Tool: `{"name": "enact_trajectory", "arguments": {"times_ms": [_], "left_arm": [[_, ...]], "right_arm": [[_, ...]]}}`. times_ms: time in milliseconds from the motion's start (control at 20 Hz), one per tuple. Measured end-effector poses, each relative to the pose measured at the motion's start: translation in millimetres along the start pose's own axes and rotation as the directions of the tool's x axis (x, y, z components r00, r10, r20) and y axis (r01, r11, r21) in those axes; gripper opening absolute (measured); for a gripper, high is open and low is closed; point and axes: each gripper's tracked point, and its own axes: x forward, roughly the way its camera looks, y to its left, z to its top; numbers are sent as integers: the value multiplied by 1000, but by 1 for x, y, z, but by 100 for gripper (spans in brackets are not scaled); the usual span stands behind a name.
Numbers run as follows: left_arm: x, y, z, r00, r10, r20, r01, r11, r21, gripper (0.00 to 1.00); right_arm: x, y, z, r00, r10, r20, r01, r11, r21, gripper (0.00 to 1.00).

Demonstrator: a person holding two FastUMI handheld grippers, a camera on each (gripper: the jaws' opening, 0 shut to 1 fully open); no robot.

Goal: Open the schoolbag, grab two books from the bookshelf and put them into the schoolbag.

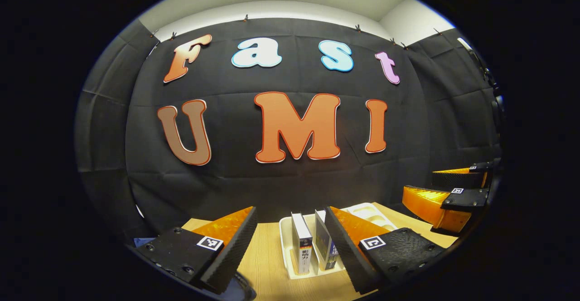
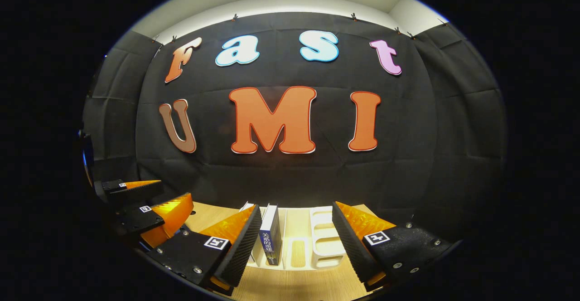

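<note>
A white bookshelf rack (image 1: 286, 242) stands on the wooden table (image 1: 265, 260) straight ahead of my left gripper (image 1: 290, 210). Two books stand upright in it: a white-spined book (image 1: 301, 246) and a darker book (image 1: 324, 245) leaning against it. The left gripper is open, and both books sit in the gap between its fingers, untouched. In the right gripper view the same rack (image 2: 324, 242) holds a blue-spined book (image 2: 271, 235) just inside the left finger of my open right gripper (image 2: 296, 206). A second book (image 2: 247, 207) peeks out behind that finger.
The right gripper (image 1: 446, 201) hangs open at the far right of the left gripper view. The left gripper (image 2: 145, 208) shows at the lower left of the right gripper view. A small blue edge (image 1: 142, 241) lies at the table's left. The booth wall rises behind the rack.
</note>
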Motion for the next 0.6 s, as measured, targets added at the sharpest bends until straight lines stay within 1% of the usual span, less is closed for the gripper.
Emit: {"name": "enact_trajectory", "arguments": {"times_ms": [50, 550, 600], "left_arm": [[-2, 1, -1, 1000, 1, 0, -1, 1000, 2, 94], [-8, 21, -5, 999, 40, -4, -40, 999, -3, 94], [-8, 21, -4, 999, 40, -1, -40, 999, -4, 96]], "right_arm": [[1, 1, -1, 1000, 1, -3, -1, 1000, 3, 93], [4, 8, -7, 1000, 14, -25, -14, 1000, 4, 93], [4, 8, -6, 1000, 13, -24, -13, 1000, 3, 93]]}}
